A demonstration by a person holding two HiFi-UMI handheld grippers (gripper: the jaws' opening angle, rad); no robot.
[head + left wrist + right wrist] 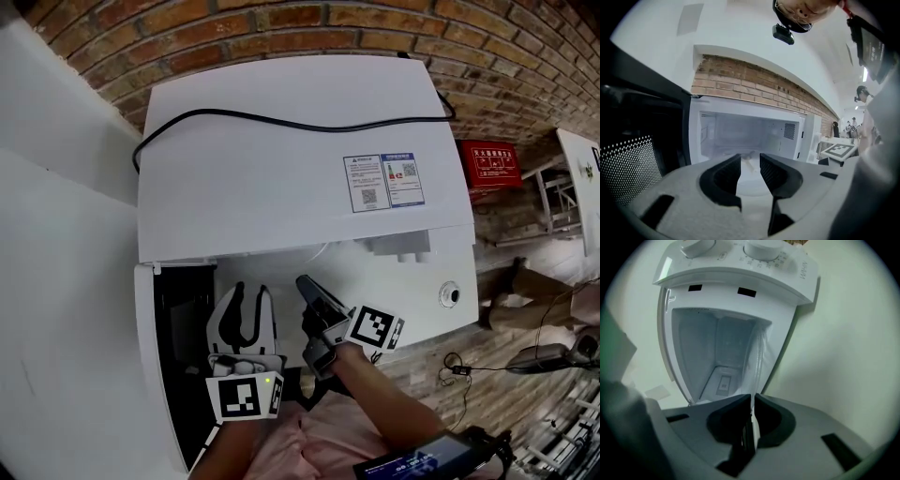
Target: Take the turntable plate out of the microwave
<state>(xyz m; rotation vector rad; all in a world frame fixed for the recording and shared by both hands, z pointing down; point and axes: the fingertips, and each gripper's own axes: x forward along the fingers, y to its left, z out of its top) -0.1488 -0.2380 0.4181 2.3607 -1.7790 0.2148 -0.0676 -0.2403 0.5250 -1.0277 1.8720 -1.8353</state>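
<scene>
I count one microwave (281,187), one turntable plate (758,359), one cable (281,122), two labels (366,183) (405,178), plus my left gripper (251,294) and right gripper (306,283).

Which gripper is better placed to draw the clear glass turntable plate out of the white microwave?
Right. The right gripper is shut on the rim of the clear glass turntable plate. The left gripper stands open before the white microwave, gripping nothing.
</scene>
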